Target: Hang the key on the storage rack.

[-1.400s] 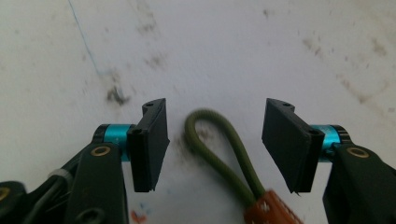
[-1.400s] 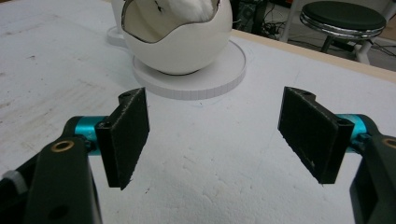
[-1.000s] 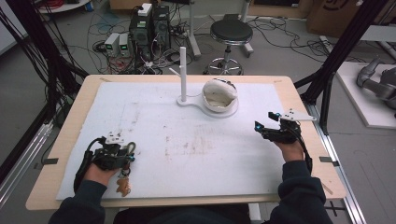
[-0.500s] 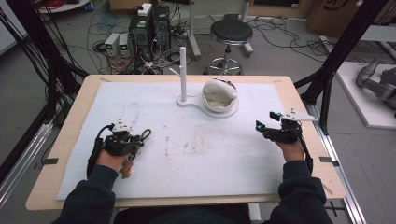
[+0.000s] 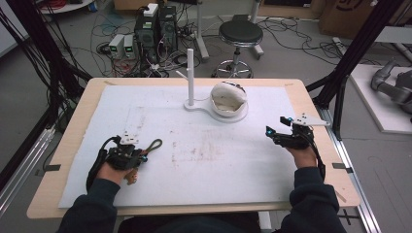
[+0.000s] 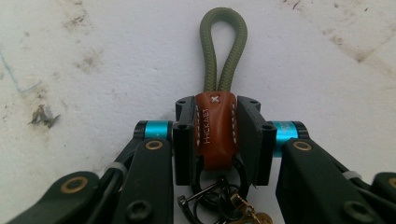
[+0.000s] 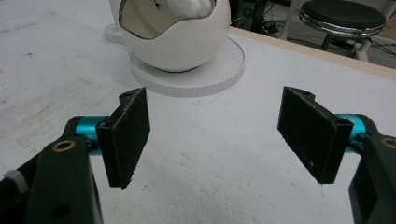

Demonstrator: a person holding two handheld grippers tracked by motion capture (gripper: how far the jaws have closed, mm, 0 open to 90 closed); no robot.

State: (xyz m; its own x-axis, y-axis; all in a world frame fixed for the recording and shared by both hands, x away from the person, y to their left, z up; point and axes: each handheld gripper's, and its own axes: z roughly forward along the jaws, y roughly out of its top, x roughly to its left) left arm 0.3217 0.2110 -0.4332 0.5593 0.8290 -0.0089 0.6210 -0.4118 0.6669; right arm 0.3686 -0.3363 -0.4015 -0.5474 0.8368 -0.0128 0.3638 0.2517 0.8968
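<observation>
The bench (image 5: 311, 104) is a pale wooden top, almost wholly covered by a white, stained mat (image 5: 204, 145). Near the far edge, a little right of the middle, stands a white stand (image 5: 190, 77): an upright post with a short side peg, on a flat base that widens into a round disc. On that disc sits a white egg-shaped holder (image 5: 229, 98) with a ragged opening in its side; the right gripper view shows it (image 7: 173, 32) on its disc, ahead of the jaws and to their left.

The right gripper (image 5: 278, 133) is held over the mat near the right edge, well apart from the stand. Its jaws are spread wide, with bare mat between the two black pads (image 7: 128, 135).

The left gripper (image 5: 141, 154) is near the front left corner, low over the mat. Its jaws are pressed onto a keychain (image 6: 215, 128), pinching the brown stitched leather tab from both sides. From the tab an olive cord loop (image 6: 224, 51) sticks out past the jaw tips, above the mat; in the high view the loop (image 5: 154, 144) points toward the far right. Below the tab, dark metal rings (image 6: 219, 196) and a small brass clasp (image 6: 247, 212) hang between the gripper's arms.
</observation>
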